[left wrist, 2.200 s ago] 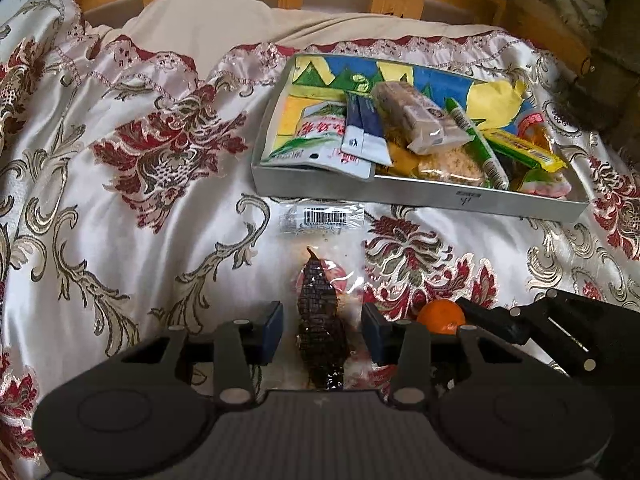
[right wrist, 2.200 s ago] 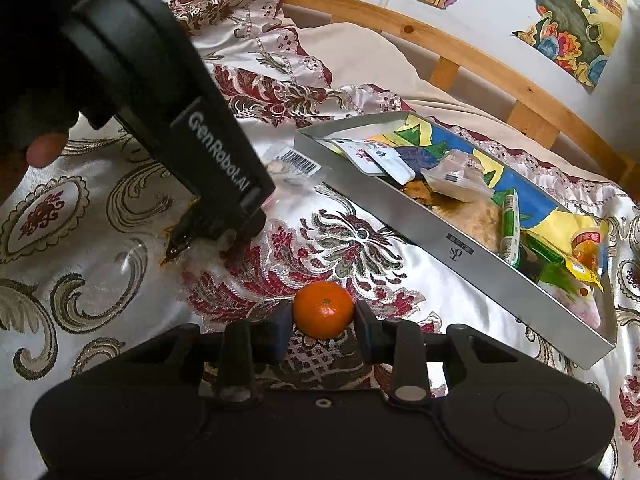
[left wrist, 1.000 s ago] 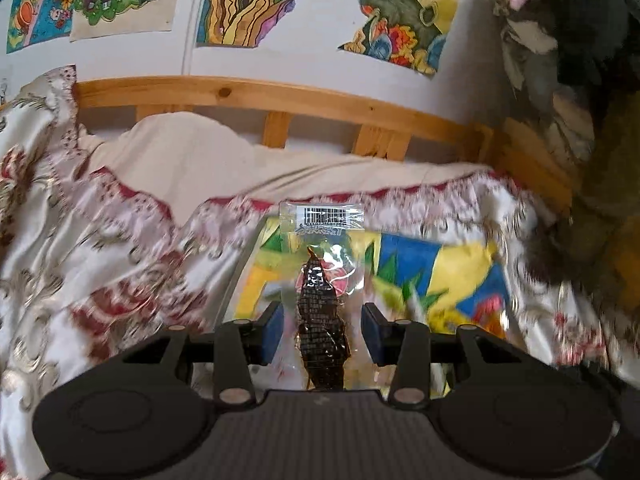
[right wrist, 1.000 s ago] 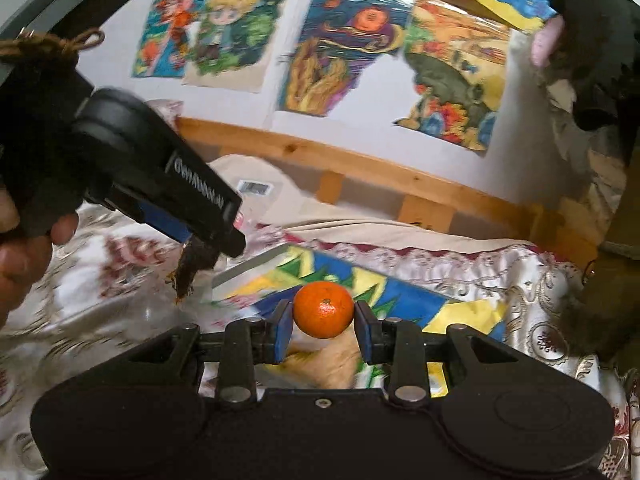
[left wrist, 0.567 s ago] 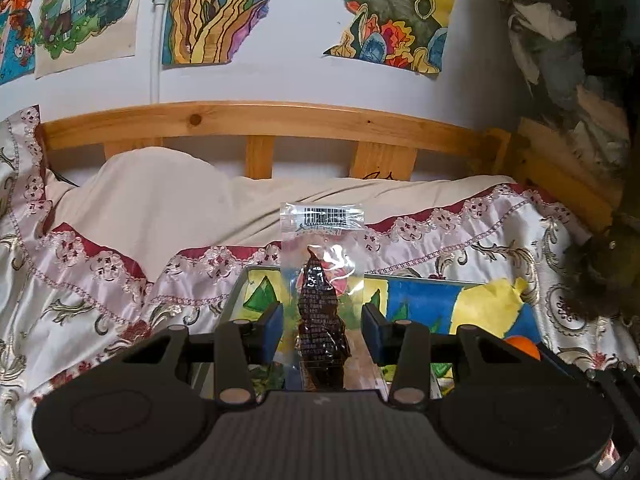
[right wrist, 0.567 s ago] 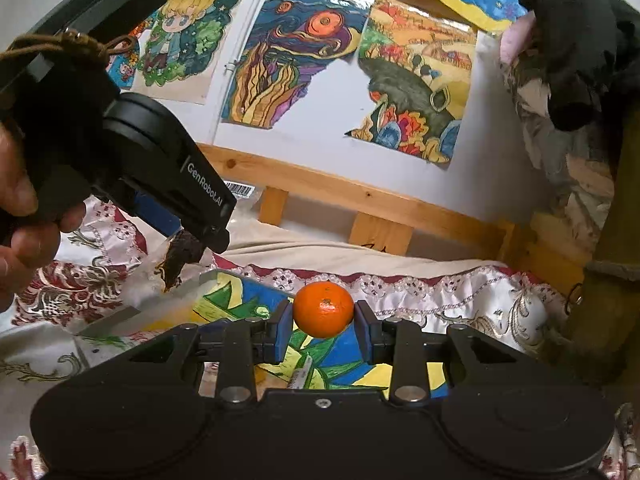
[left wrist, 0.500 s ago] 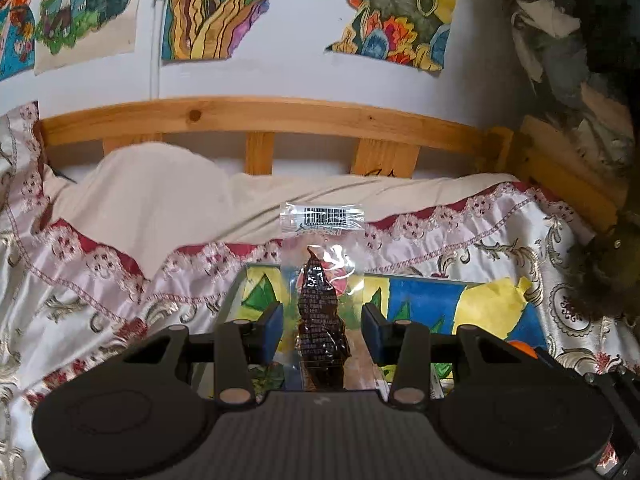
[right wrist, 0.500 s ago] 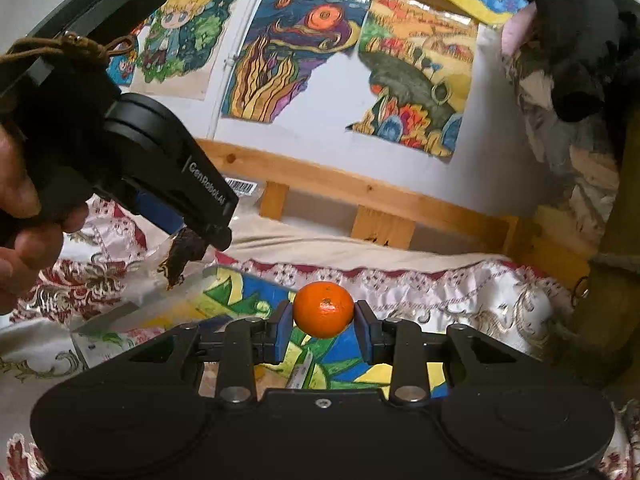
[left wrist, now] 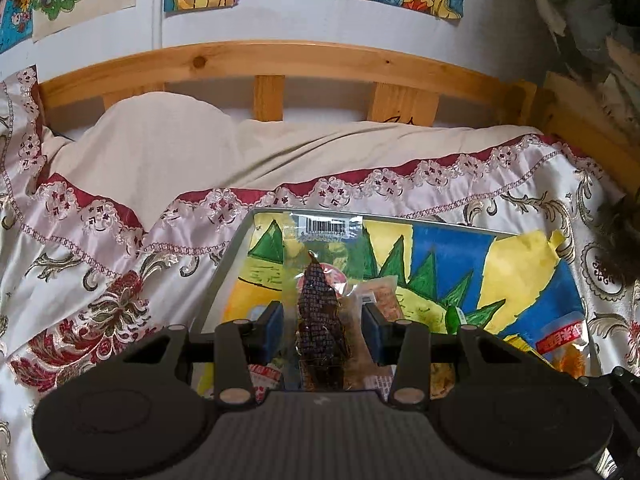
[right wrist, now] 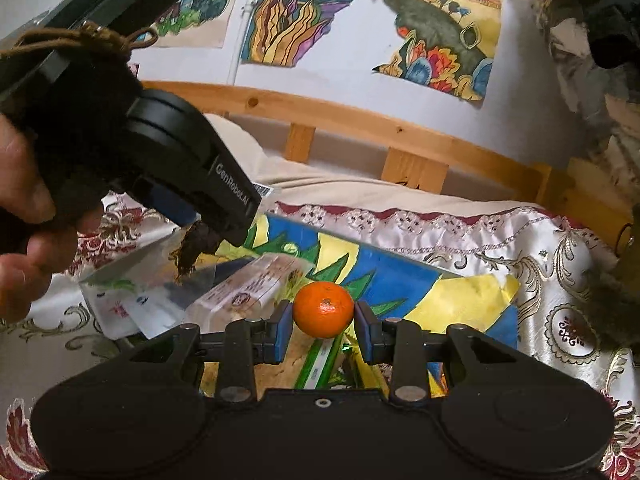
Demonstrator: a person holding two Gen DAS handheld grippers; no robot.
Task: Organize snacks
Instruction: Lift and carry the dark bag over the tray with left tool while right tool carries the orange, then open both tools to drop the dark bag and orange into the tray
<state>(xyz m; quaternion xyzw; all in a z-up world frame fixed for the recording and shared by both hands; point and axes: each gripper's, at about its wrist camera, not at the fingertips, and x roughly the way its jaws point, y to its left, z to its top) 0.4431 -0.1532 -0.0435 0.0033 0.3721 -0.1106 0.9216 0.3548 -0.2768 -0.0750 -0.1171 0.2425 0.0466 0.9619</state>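
Left gripper (left wrist: 322, 326) held a clear packet of dark dried snack (left wrist: 320, 316), jaws seemingly closed on its wrapper. Right gripper (right wrist: 323, 326) pinched a mandarin (right wrist: 323, 309) between its pads, above the snack tray (right wrist: 404, 270).

A small round orange mandarin (right wrist: 324, 309) is hanging above the snack tray (left wrist: 224, 276). A clear packet of dark dried snack (left wrist: 320, 312) is standing upright over the tray's left part.
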